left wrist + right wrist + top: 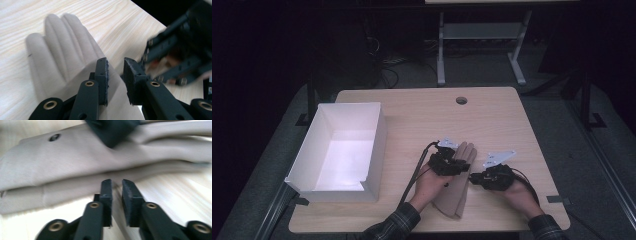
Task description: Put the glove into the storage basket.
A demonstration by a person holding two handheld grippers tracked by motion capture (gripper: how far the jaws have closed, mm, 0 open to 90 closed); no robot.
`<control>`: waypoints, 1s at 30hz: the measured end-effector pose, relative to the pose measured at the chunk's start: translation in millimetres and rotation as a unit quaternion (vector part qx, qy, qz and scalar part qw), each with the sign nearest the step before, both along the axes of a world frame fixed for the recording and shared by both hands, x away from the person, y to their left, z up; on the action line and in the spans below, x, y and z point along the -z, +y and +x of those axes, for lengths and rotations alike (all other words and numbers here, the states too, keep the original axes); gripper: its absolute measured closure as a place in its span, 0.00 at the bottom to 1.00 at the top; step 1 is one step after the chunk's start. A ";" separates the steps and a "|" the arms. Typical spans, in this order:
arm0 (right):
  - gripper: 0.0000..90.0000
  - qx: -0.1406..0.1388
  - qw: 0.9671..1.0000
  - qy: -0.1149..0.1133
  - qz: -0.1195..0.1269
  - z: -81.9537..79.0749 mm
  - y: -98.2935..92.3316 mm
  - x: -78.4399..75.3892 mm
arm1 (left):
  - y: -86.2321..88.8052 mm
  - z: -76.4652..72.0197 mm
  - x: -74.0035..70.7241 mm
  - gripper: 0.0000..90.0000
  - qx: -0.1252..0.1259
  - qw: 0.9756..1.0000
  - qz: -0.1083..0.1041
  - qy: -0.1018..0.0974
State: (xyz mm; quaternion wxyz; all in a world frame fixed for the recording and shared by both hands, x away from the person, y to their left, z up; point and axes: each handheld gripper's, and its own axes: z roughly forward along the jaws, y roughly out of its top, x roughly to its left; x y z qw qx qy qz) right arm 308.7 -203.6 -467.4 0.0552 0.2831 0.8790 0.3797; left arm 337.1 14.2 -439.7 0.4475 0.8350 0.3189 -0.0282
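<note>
1. Item under handling: a beige glove (458, 177) lying flat on the wooden table (492, 120), near the front edge, right of the table's middle. Its fingers point away from the person; the cuff end lies toward the person.
2. In the left gripper view the glove (62, 62) shows finger ridges spread on the tabletop, with a small dark mark on one outer finger.
3. In the right gripper view the glove (75, 162) appears as layered folds of fabric, with a small dark round spot near its upper left.
4. Left gripper (448, 164): positioned over the glove's middle. Its jaws stand a narrow gap apart above the fabric; nothing is clamped between the pads (103, 75).
5. Right gripper (477, 178): at table level just beside the glove's right edge, pointing at it. Jaws a narrow gap apart, pads (107, 192) free; the glove's edge lies just ahead of the tips. Whether the tips touch it cannot be told.
6. The two grippers sit close together, the right gripper (175, 60) visible blurred in the left gripper view.
7. Surroundings: an open white box (339, 152) stands on the table's left side, well apart from the glove. A round hole (461, 100) lies near the far edge.
</note>
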 end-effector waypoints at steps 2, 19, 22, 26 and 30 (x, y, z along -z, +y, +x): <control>0.79 0.026 1.000 0.001 0.004 1.4 -13.4 -1.5 | 0.7 -2.2 1.9 0.96 0.014 1.000 0.004 0.005; 0.26 0.156 0.987 -0.034 -0.021 14.2 -48.6 11.1 | 10.6 -22.1 17.0 1.00 0.047 0.996 0.081 -0.011; 0.24 0.155 0.987 -0.039 -0.018 14.5 -48.2 12.7 | 19.9 -24.5 14.2 1.00 0.051 0.993 0.101 -0.020; 0.22 0.158 0.986 -0.042 -0.013 13.8 -47.9 14.2 | 34.8 -26.8 12.1 1.00 0.053 0.992 0.114 -0.023; 0.22 0.158 0.986 -0.042 -0.013 13.8 -47.9 14.2 | 53.1 -28.4 11.2 1.00 0.051 0.992 0.117 -0.021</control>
